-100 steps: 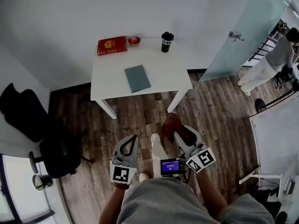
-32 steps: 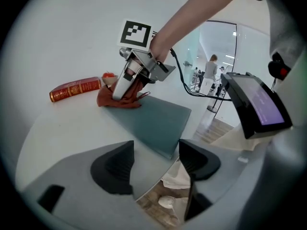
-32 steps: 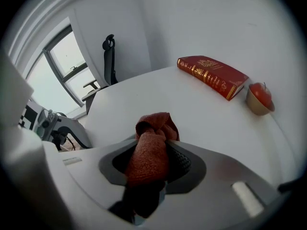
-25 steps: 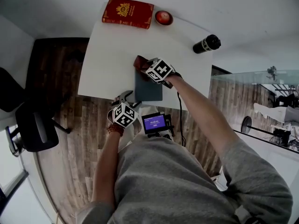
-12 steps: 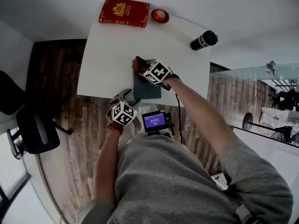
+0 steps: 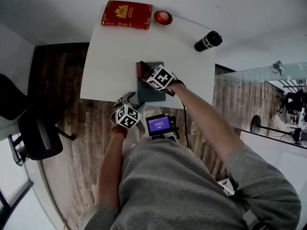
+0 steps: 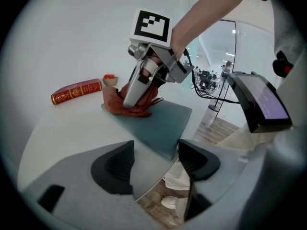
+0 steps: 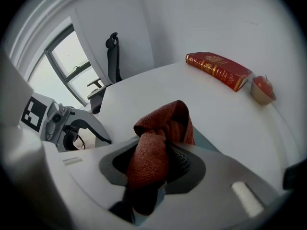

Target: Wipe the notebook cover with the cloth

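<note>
wiping step is on: the right claw [image 8: 153, 162] is clamped tight on the red cloth [image 8: 158, 138], a bunched wad squeezed between its jaws with a fold poking out in front. from the head view the right claw [image 6: 144, 73] is tipped down over the grey notebook [image 6: 152, 94], and the cloth [image 6: 140, 70] is pressed on the cover at its far left corner, spilling a little onto the white desk [image 6: 110, 56]. the left gripper view backs that up, cloth [image 7: 115, 102] flattened under the claw tips at the far end of the notebook [image 7: 158, 121].

the left claw [image 7: 156, 164] is spread wide with nothing in it. it hangs at the near edge of the desk, just beside the notebook's near corner and not touching it.

most of the cover, the near and right part, looks bare of cloth, so i'd call the wipe early. next move, by my read, is a pressed drag of the cloth toward the near edge and across to the right. the notebook lies loose, so it could slide; the left claw is well placed to pin the near corner.
</note>
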The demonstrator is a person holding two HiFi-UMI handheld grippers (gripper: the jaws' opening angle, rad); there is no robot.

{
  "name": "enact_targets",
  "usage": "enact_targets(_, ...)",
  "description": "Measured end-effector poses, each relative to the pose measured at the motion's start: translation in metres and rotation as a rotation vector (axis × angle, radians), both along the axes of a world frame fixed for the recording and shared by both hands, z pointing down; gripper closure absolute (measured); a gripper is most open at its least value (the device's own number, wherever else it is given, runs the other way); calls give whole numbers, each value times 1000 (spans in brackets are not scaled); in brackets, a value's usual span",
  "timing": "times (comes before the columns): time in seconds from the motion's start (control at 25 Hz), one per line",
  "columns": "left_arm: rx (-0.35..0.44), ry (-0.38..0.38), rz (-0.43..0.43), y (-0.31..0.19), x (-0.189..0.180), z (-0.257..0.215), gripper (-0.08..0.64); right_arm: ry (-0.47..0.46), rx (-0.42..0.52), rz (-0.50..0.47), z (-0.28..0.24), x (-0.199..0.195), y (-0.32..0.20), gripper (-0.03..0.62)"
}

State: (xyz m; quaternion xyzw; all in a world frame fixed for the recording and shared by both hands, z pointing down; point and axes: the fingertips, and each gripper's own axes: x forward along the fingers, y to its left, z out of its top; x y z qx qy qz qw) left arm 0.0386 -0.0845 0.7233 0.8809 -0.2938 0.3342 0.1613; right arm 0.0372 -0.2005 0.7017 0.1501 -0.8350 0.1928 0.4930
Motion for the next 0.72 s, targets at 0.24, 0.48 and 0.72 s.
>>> enact_targets(0.24,3,-2,0,-1,0,1,281,2,-12,-3,0,0,13,457)
enact_targets(0.48,3,-1,-1,-1,1,1,281,-5,-23,1,1,-1,25,457)
enact_targets(0.72,4,-1,2,0,1,1,282,-8,-33,2,1,-3,38,457)
